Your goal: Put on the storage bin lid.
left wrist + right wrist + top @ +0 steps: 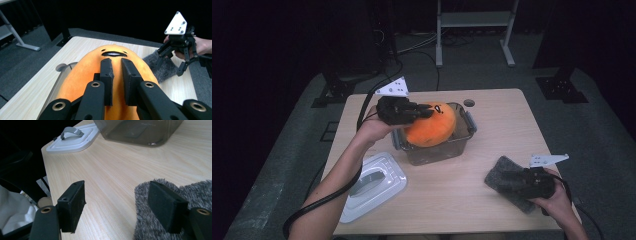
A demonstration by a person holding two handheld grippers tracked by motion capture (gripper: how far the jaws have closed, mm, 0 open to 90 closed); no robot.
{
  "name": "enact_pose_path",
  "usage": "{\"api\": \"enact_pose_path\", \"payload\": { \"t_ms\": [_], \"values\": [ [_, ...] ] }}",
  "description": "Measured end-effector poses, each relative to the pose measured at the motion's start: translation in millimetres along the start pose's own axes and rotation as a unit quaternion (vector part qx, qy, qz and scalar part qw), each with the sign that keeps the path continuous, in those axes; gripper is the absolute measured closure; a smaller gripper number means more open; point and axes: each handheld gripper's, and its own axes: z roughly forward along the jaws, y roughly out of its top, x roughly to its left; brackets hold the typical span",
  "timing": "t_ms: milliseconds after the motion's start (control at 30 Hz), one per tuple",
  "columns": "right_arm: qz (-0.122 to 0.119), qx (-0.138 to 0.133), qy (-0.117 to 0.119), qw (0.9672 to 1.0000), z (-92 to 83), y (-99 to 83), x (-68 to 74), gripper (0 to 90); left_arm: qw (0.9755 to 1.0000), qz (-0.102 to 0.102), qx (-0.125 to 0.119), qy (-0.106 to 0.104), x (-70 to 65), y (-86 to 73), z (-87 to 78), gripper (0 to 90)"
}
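An orange plush toy [432, 131] with a small face sits in the top of a clear plastic container [460, 146] at the table's middle. My left gripper [428, 112] reaches over it from the left, its jaws nearly together and pinching the plush fabric [80, 72] between the pads; in its own view the left gripper [116, 61] lies along the toy's back. A grey fuzzy cloth [498, 171] lies at the front right. My right gripper [116, 195] stands open there, one pad [166, 206] over the cloth [197, 192] and the other above bare wood.
The container's white lid [373, 186] with a grey handle [71, 131] lies at the front left corner. A round hole [469, 102] marks the table's far edge. Bare wood spans between the container [140, 135] and the cloth. A metal stand [474, 20] is on the floor behind.
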Motion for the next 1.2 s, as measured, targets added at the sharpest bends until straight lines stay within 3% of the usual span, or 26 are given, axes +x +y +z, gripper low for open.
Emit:
{"api": "enact_pose_path", "payload": {
  "t_ms": [500,1200],
  "values": [
    [-0.001,-0.002,0.0,1.0,-1.2,-0.2,-0.8,29.4,0.9998,-0.014,-0.004,0.016,22.6,-5.2,11.4,80.7],
    [-0.002,-0.005,0.001,1.0,-3.6,-0.2,-0.7,29.4,0.9995,-0.028,0.012,0.01,42.2,-27.5,45.1,80.7]
  ]
}}
